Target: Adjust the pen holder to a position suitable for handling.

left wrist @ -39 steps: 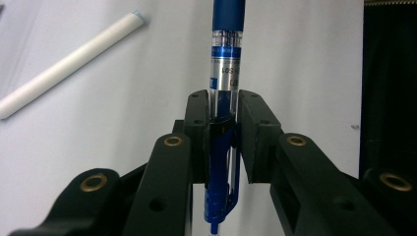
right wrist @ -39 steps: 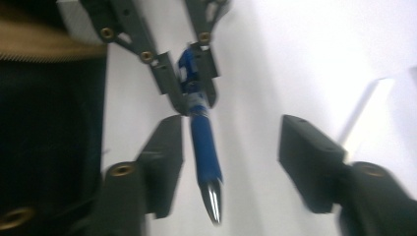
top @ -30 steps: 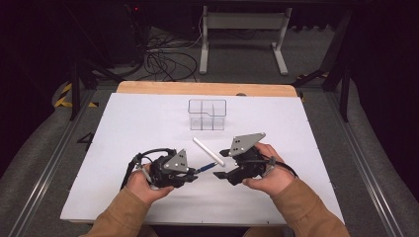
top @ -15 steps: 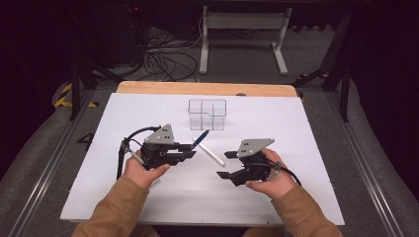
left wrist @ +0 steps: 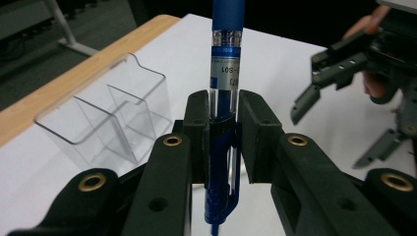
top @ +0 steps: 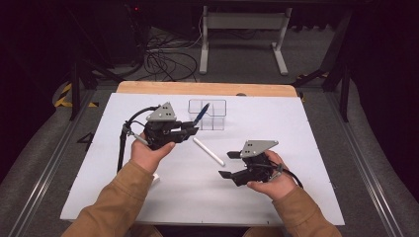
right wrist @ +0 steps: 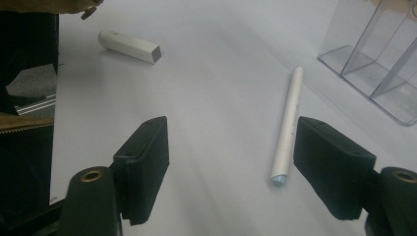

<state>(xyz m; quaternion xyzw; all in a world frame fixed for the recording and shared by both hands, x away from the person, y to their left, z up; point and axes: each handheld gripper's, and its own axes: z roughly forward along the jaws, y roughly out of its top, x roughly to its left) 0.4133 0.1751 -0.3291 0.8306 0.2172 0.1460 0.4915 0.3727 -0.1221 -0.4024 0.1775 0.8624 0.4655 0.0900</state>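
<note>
Blue ballpoint pen [left wrist: 222, 123] sat clamped in the left gripper [top: 190, 129], raised beside the clear divided organiser [top: 207, 114] near the table's [top: 316, 128] far edge. Mid-table, the right gripper [top: 227, 172] stood open, empty, near a white pen [right wrist: 287, 128].

Flat white tabletop [top: 306, 148] with a pale wooden strip [top: 207, 89] along its far edge. On it, near the far middle, a clear plastic organiser box [top: 212, 114] split into open compartments, standing upright. Just in front of the box a slim white pen-shaped stick [top: 208, 151] lies flat and diagonal, apart from the box; in the right gripper view its near end shows a pale bluish tip [right wrist: 278, 180]. Nearer the front left lies a short white block with a dark end face [right wrist: 130, 46], possibly a cap or eraser; too blurred to tell.
</note>
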